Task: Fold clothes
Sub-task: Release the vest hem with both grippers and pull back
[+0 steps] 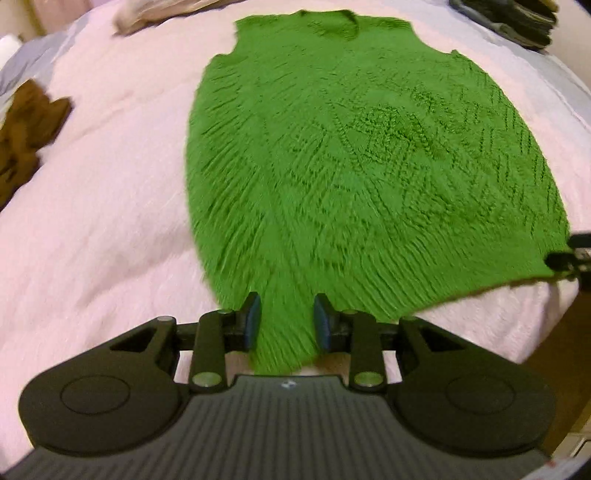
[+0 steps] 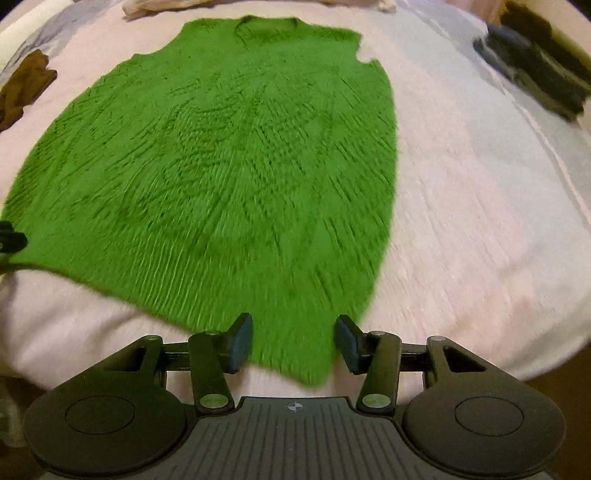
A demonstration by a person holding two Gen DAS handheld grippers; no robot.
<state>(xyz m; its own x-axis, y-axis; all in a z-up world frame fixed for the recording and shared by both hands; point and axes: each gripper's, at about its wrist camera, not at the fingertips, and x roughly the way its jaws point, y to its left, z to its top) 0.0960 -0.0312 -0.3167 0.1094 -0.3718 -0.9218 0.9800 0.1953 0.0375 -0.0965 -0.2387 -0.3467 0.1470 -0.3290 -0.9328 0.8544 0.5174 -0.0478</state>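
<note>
Green knit vest lies flat, front up, on a pale pink bed cover, neckline at the far end, hem toward both cameras. Left gripper sits over the hem's left corner w/ jaws spread and knit showing between the pads; no pad looks to press the cloth. Right gripper does likewise at the hem's right corner, jaws spread wider, fabric between but not pinched. Both views are motion-blurred, so fine contact is hard to judge.

Step in hand, by the look of it: setting the spread garment down before a first fold. To do it well: let both corners settle level so the hem stays straight, check no ripple runs up the body, then re-grip at matching points on each side so the fold line lands square. Thick knit should drape heavy and hold a crease poorly; smooth it before lifting.

Left view alone shows the vest's right hem corner reaching the bed's edge, w/ the other tool's tip beside it. Right view shows more of the dark folded stack at far right; brown garment at far left appears in both, as does a pale bundle past the neckline.
</note>
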